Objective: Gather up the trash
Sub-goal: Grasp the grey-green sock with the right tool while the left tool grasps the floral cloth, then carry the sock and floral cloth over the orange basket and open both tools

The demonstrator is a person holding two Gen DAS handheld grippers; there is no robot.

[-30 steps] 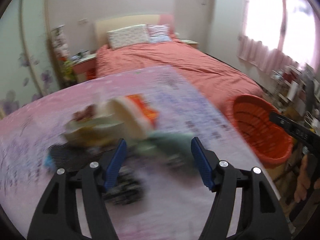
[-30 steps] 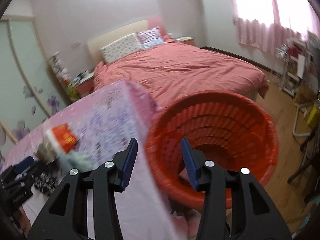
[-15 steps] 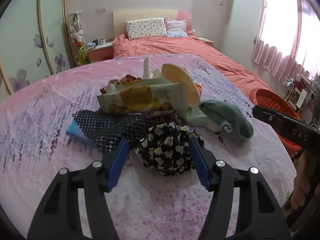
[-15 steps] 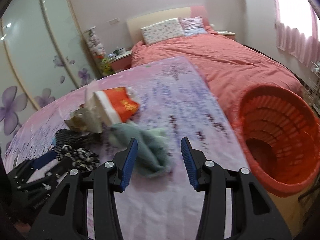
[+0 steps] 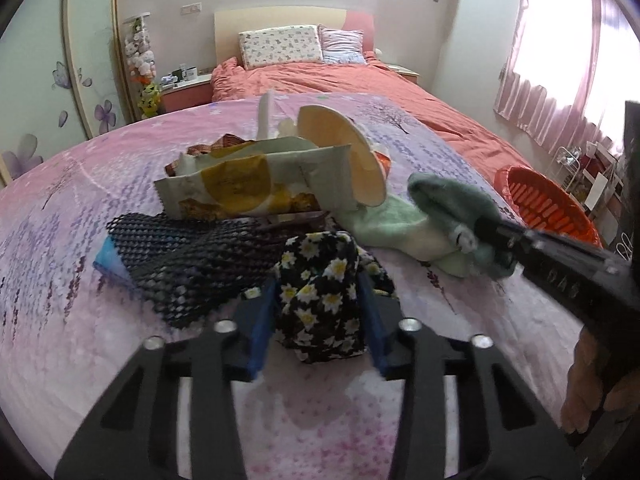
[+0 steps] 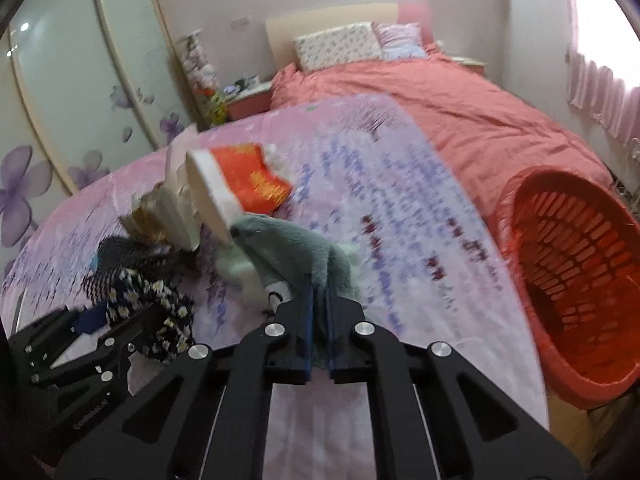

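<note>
A pile of items lies on a pink flowered sheet (image 5: pixel 80 320). My left gripper (image 5: pixel 318 316) has its fingers against both sides of a black daisy-print cloth (image 5: pixel 320 292). My right gripper (image 6: pixel 319 320) is shut on a grey-green fuzzy sock (image 6: pixel 288 248), which also shows in the left wrist view (image 5: pixel 448 204). Behind lie a yellow-and-white snack wrapper (image 5: pixel 240 188), a paper cup (image 5: pixel 344 152) with a red label (image 6: pixel 248 176), and a black mesh piece (image 5: pixel 180 248). An orange slatted basket (image 6: pixel 576 280) stands at the right off the sheet's edge.
A bed with a coral cover (image 5: pixel 360 80) and pillows stands behind. A wardrobe with flower-print doors (image 6: pixel 80 80) is at the left. A nightstand (image 5: pixel 184 88) stands beside the bed. A curtained window (image 5: pixel 580 60) is at the right.
My right gripper swung from the basket to the pile and shut on the grey-green sock. My left gripper moved forward and closed in around the daisy-print cloth.
</note>
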